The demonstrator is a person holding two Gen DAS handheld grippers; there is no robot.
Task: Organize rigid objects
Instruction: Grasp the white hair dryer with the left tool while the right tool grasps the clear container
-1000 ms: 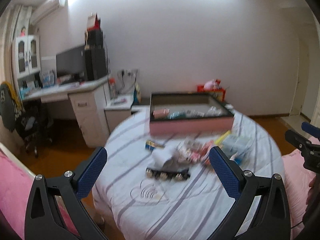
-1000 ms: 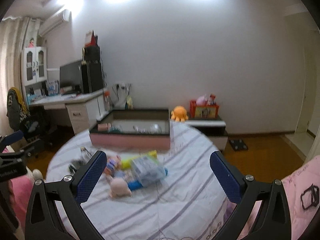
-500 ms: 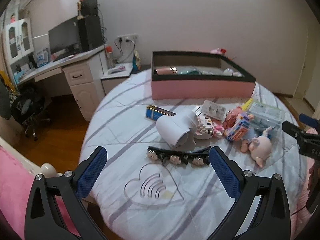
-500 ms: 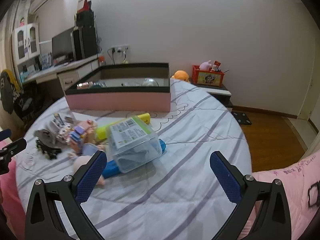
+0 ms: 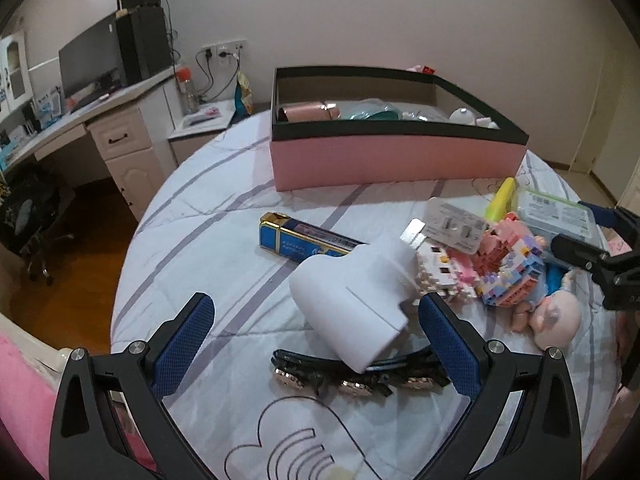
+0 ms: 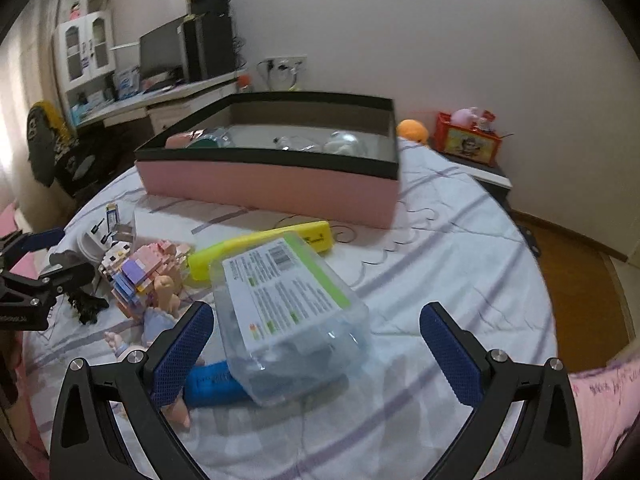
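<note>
Left wrist: left gripper (image 5: 315, 330) agape

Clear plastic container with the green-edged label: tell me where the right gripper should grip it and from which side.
Grip the clear plastic container across its two long side walls, coming from the near end. It lies tilted on the blue tube, and the right gripper is open and already lined up.

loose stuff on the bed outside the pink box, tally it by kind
Boxes and containers: 2, blue box, clear tub
Toys: 3, white brick figure, pink brick figure, doll
Other: 4, white device, hair clip, blister pack, yellow case
Total: 9
</note>
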